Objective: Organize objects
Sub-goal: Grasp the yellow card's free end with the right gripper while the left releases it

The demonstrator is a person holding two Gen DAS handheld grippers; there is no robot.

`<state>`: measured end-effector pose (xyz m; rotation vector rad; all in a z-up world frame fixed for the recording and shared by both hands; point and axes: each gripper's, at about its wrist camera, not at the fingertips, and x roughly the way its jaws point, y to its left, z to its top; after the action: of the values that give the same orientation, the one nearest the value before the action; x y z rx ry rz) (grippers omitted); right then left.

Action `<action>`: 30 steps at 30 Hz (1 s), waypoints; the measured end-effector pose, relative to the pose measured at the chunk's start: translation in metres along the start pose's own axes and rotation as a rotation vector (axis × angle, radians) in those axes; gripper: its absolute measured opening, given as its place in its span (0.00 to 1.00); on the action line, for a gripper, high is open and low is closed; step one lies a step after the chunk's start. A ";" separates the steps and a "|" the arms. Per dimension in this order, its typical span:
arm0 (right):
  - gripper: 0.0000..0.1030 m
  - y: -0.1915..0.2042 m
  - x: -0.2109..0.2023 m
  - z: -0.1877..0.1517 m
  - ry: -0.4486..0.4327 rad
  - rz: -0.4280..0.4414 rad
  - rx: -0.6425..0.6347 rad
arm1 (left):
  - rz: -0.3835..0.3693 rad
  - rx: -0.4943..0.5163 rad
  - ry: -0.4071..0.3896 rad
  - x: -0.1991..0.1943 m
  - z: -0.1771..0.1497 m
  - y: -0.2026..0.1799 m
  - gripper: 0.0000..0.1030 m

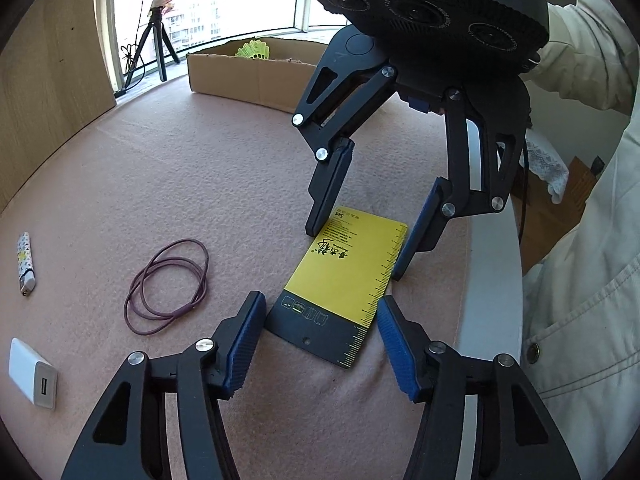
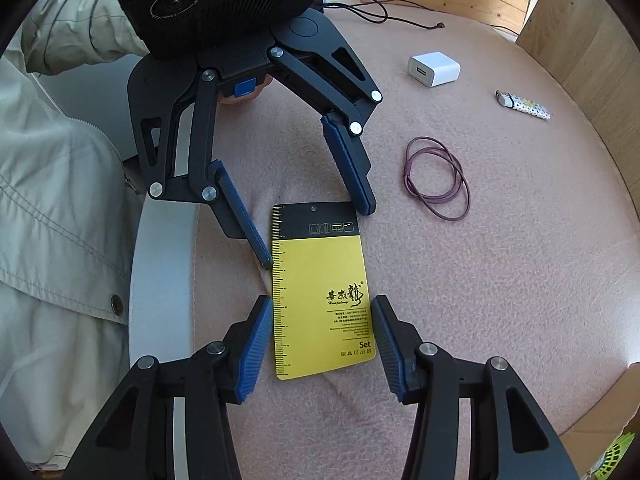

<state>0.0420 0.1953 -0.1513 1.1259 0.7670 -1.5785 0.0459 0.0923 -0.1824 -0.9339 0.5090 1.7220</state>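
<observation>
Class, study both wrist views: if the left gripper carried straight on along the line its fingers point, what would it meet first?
Most likely the yellow and black card. The left gripper points steeply down with the card's black end between its open fingers, so it should meet the card lying on the pink cloth. Depth is hard to judge.

The small print on the yellow card is too fine to be read, and in the left wrist view its far corners are covered by the fingertips of the right hand-held gripper. The cardboard box is partly hidden behind that gripper's frame, and only the top of the yellow-green shuttlecock is seen above its wall. In the right wrist view the box is cut off at the lower right edge. The person's jacket sleeve is cropped by the frame. The pattern on the lighter cannot be made out.
</observation>
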 end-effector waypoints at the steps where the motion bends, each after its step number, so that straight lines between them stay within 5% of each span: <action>1: 0.45 0.001 0.000 0.001 0.002 -0.005 -0.006 | -0.003 0.003 0.001 -0.003 -0.002 -0.003 0.56; 2: 0.45 0.001 -0.001 0.002 0.003 -0.007 -0.011 | -0.034 0.010 0.006 -0.004 -0.002 -0.005 0.37; 6: 0.44 -0.001 -0.010 0.004 -0.009 -0.034 -0.010 | 0.003 0.019 0.004 -0.011 0.003 -0.012 0.33; 9: 0.44 -0.003 -0.016 0.005 -0.011 -0.054 -0.013 | 0.048 -0.004 0.007 -0.016 0.003 -0.009 0.48; 11: 0.44 0.001 -0.018 0.001 0.002 -0.054 -0.026 | 0.088 -0.013 -0.001 -0.021 0.003 -0.011 0.80; 15: 0.44 0.006 -0.020 -0.007 0.017 -0.046 -0.063 | 0.068 0.033 -0.011 -0.024 0.002 -0.018 0.89; 19: 0.44 0.009 -0.020 0.002 0.020 -0.037 -0.121 | 0.014 0.087 0.016 -0.022 -0.003 -0.026 0.86; 22: 0.44 0.014 -0.024 0.010 0.009 -0.032 -0.159 | -0.024 0.093 0.040 -0.019 -0.004 -0.028 0.65; 25: 0.44 0.015 -0.025 0.014 0.009 -0.030 -0.183 | -0.028 0.077 0.047 -0.021 -0.005 -0.024 0.55; 30: 0.44 0.015 -0.026 0.012 0.004 -0.028 -0.180 | -0.013 0.081 0.049 -0.028 0.000 -0.027 0.55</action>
<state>0.0542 0.1901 -0.1218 0.9913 0.9113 -1.4986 0.0746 0.0854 -0.1575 -0.9214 0.5991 1.6586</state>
